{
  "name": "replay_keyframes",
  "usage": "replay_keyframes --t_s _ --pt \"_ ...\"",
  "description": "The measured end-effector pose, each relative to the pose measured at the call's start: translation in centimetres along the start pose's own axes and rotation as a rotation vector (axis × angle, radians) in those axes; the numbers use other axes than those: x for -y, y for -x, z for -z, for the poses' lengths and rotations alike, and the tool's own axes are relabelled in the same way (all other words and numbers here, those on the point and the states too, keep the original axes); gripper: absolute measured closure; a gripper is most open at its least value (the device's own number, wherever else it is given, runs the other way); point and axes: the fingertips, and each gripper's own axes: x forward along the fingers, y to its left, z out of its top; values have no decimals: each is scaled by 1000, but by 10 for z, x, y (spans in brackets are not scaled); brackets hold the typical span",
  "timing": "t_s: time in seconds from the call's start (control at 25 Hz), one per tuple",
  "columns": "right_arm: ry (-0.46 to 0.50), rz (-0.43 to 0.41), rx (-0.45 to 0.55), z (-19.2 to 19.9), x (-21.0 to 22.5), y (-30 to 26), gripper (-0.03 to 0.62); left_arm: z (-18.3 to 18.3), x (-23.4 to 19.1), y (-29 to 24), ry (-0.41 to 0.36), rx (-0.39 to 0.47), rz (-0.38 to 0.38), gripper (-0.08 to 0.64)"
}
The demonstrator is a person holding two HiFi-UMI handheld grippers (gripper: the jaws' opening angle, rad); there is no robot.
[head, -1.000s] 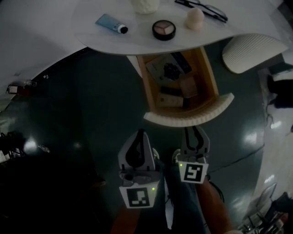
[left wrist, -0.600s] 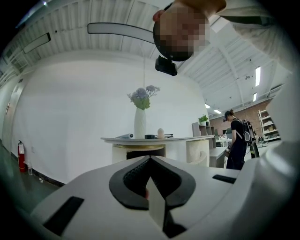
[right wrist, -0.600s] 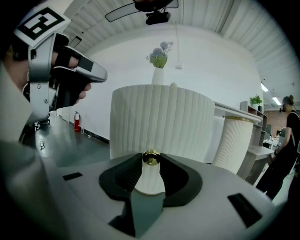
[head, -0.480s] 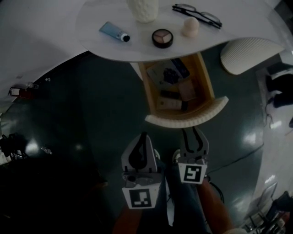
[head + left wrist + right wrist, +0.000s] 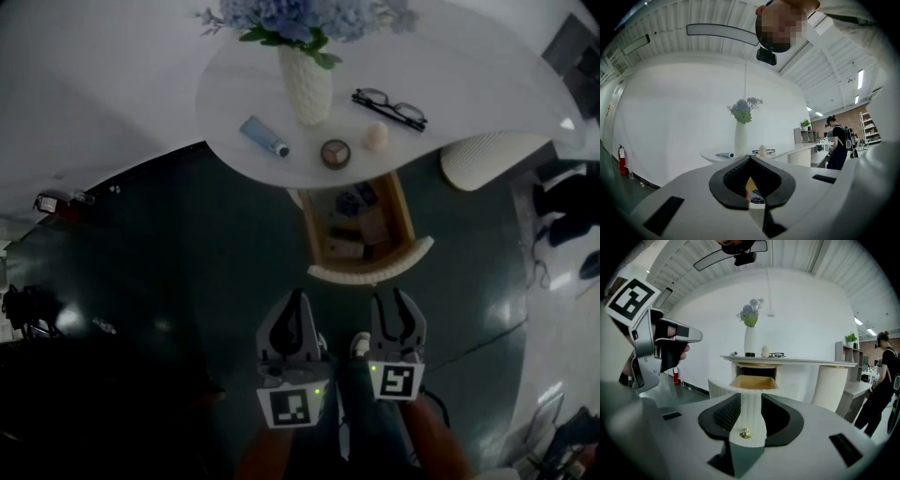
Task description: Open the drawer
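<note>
Right gripper: open, jaws just widened a little further, gripping nothing, only air between the pads. Straight ahead through that gap, near but clear of the tips: drawer, curved ribbed front turned square to the jaws, small brass knob low in the gap. Left gripper, just beside the right one and level with it: closed tip to tip, empty, a sliver of the drawer's inside showing through the loop behind its tips.

Drawer pulled well out from under the table, open top up. Long axis straight away from the two grippers toward the table, front end nearest them, back end beneath the tabletop edge. Small boxes inside, too dim to name.

Farther ahead, on the tabletop: compact and egg-shaped piece nearest the drawer, tube off to the left, white vase with blue flowers beyond, glasses to the right.

Against a second ago: drawer out just as far, same heading. Wider strip of dark floor between its front and the right gripper's tips. Table and drawer smaller in the head view, flowers newly in frame.
</note>
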Motion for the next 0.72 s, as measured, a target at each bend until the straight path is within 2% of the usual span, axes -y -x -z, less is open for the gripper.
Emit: replay_keyframes --t_s 0.16,0.4,0.72 --pt "-12 -1 34 -49 3 15 468 -32 -4 7 6 -22 -11 557" --pt "-20 -7 133 -148 13 38 468 -91 -4 19 21 -18 -19 557" --pt "-72 -36 255 -260 12 81 468 -171 -1 34 -13 19 -2 557"
